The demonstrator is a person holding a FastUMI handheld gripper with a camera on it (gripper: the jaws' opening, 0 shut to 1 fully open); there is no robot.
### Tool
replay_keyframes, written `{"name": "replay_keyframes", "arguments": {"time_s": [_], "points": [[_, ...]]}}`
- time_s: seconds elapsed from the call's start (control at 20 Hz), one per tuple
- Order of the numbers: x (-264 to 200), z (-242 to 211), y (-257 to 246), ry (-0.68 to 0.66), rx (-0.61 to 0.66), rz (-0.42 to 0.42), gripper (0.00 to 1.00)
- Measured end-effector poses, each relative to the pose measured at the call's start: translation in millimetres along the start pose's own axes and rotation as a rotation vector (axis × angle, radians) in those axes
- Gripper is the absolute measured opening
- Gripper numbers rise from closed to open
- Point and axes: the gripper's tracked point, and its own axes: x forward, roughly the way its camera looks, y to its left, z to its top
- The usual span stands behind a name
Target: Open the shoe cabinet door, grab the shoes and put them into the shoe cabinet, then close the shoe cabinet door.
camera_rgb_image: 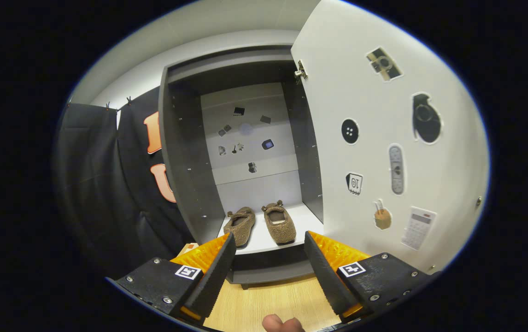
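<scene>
Fingertip (282, 324) and wide-open, empty claw (268, 258) facing the cabinet (185, 184); both shoes (259, 224) lie side by side on its bottom shelf (305, 221), door (384, 152) swung open. Fuzzy slippers, probably light and soft; best pinched at the heel rim

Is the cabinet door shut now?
No, the door stands swung wide open, and both shoes sit on the cabinet shelf beyond the open, empty gripper.
</scene>
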Motion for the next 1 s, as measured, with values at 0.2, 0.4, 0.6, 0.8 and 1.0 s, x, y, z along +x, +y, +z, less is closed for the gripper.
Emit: {"name": "replay_keyframes", "arguments": {"time_s": [0.2,0.4,0.6,0.8,1.0], "points": [[-59.0,1.3,-24.7,-0.012,-0.060,0.080,0.93],[-112.6,-8.1,-66.2,0.012,-0.065,0.181,0.93],[-137.5,-7.6,-112.5,0.015,-0.056,0.218,0.93],[-137.6,1.0,-154.4,-0.015,-0.067,0.195,0.93],[-124.4,11.2,-193.2,-0.054,-0.049,0.156,0.93]]}}
